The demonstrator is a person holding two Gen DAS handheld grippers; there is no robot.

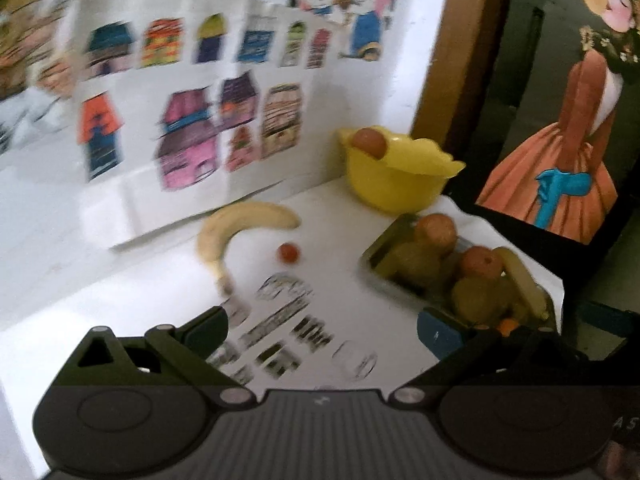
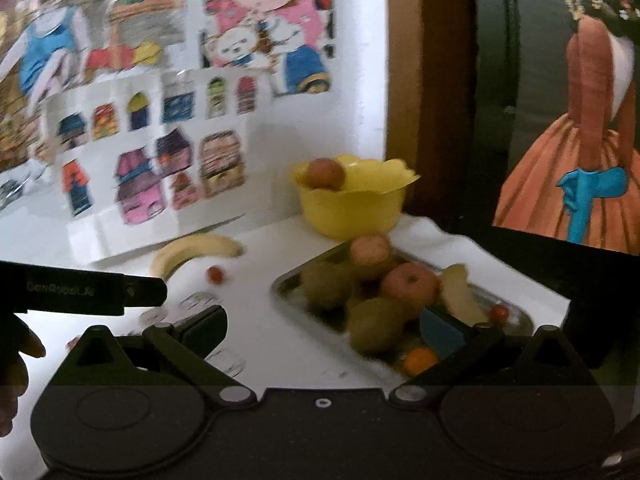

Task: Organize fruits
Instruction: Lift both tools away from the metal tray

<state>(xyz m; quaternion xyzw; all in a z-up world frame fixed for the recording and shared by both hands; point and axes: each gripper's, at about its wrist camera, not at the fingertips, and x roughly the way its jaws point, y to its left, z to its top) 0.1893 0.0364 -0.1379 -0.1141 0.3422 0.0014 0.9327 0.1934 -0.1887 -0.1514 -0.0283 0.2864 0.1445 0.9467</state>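
While both pairs of tongs hang above the white desk (image 1: 120,280) with nothing in them, the fruit waits. The left tongs (image 1: 322,330) are spread wide apart, and so are the right tongs (image 2: 322,326).

A shiny metal tray (image 2: 288,286) sits on the desk, piled with round green fruits (image 2: 376,326), reddish-orange round fruits (image 2: 408,286), a pale yellow banana piece (image 2: 460,294) and two tiny fruits, one red and one orange. Just behind the tray stands a yellow plastic bowl with a wavy rim (image 2: 352,212), and one reddish round fruit (image 2: 325,173) is already inside it. To the left of the tray lie a long curved yellow banana (image 1: 236,228) and a small red cherry tomato (image 1: 289,253), apart from each other.

The banana looks soft, so it may bruise if squeezed hard; holding it around the middle seems best. The little tomato looks smooth and squishy and could roll away or pop. The round fruits look firmer and heavier.

Both tongs point forward and down at the desk, side by side, with the left ones nearer the banana. A hand (image 2: 16,364) grips the left tool.
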